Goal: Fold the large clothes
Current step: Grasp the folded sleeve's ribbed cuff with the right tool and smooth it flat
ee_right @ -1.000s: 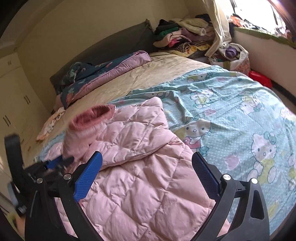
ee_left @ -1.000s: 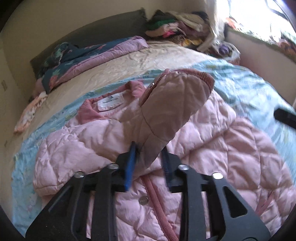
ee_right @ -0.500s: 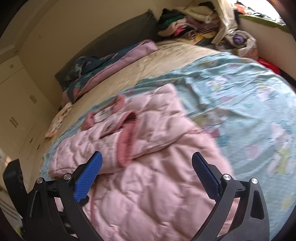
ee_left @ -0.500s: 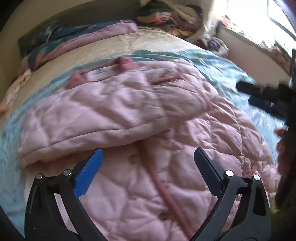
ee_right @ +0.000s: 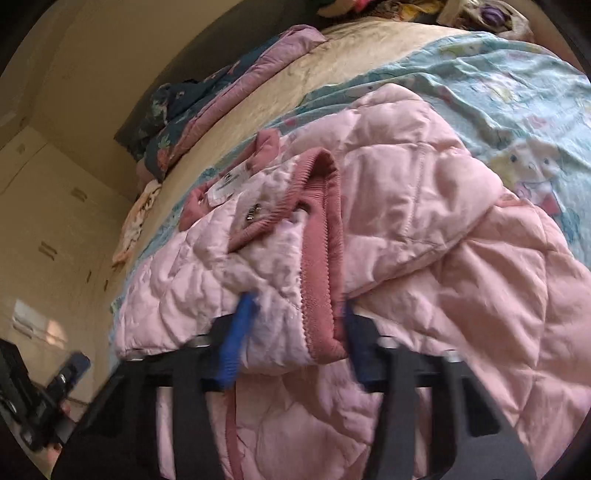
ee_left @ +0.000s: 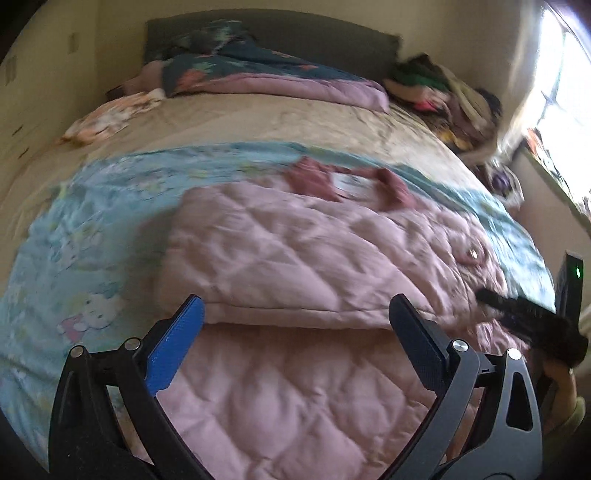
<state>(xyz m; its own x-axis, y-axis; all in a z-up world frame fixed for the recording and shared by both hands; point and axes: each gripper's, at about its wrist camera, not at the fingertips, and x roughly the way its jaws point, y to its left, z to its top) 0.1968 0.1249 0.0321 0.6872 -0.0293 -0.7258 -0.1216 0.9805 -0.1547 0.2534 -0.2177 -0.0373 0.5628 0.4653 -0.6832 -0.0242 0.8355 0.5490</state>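
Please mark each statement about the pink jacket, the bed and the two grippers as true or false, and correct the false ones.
1. The pink quilted jacket lies on a light blue cartoon sheet. True.
2. The left gripper grips a sleeve. False: its jaws stand wide apart with nothing pinched between them.
3. The right gripper is closing around the ribbed cuff of a sleeve. True.
4. The jacket is dark green. False: it is pink.
5. A folded quilt lies near the headboard. True.

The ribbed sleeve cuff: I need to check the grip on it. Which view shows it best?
The right wrist view: the ribbed cuff fills the centre, with the right gripper closing around it. In the left wrist view the cuff is not visible; only the folded pink jacket beyond the open left gripper.
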